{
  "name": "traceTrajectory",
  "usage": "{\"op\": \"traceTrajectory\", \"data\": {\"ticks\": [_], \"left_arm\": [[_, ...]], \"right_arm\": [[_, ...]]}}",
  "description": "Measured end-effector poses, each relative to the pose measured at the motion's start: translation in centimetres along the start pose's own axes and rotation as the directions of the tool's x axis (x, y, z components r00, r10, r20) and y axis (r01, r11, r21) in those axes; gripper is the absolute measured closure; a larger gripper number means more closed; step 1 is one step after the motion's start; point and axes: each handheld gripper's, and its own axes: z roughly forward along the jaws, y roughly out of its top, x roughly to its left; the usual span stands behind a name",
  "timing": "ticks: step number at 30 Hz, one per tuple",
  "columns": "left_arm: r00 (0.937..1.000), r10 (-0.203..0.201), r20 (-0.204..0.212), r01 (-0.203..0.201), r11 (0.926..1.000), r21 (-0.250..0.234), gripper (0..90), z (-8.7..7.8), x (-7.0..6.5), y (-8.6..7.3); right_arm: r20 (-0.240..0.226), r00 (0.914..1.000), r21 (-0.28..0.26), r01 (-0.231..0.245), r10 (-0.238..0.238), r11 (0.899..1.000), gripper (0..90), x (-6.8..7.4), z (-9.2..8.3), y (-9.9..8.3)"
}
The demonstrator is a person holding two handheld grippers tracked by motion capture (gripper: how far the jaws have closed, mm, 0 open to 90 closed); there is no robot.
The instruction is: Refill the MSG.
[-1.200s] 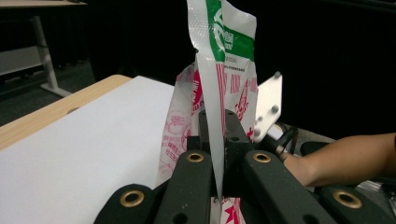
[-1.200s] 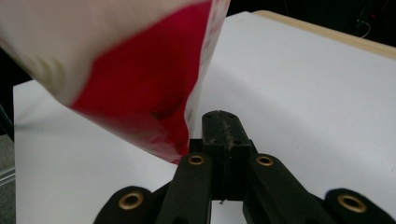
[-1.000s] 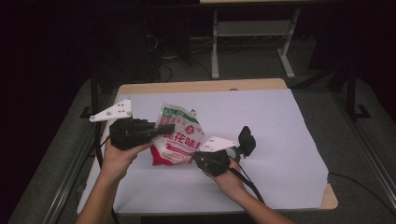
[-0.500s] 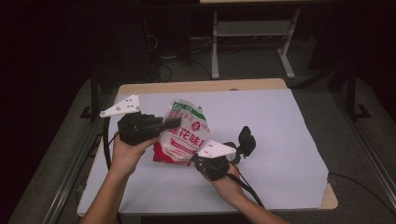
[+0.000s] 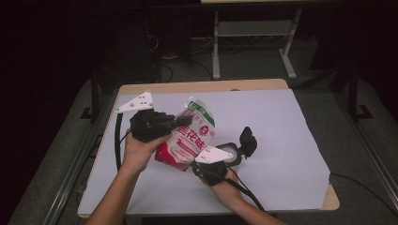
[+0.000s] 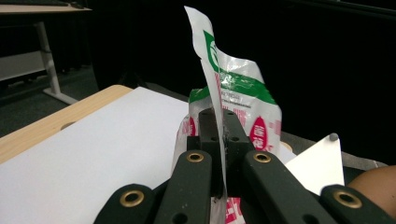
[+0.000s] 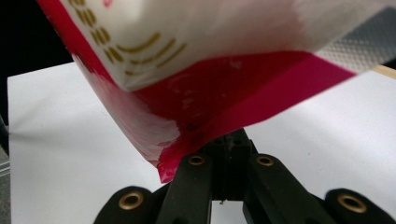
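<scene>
Left gripper [image 5: 185,121] clamped on the snack bag [image 5: 187,138] side edge, right gripper [image 5: 197,165] on its red bottom seam, contents hidden.

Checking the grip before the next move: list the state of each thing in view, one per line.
Red, white and green plastic snack bag: lifted off the table, tilted, held at two edges.
Left gripper: shut on the bag's side edge.
Right gripper: shut on the bag's red bottom seam.
Black lens-like object beside the right gripper: resting on the white sheet.
White sheet: flat on the wooden table.
</scene>
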Motion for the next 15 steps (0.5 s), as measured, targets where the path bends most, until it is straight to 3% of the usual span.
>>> {"op": "traceTrajectory", "data": {"ticks": [15], "left_arm": [[0.9999, 0.002, -0.012, -0.002, 0.9998, 0.018, 90.0, 2.1, 0.1, 0.0]], "right_arm": [[-0.015, 0.9998, 0.009, -0.015, 0.015, 1.0, 89.8, 0.1, -0.2, -0.3]]}}
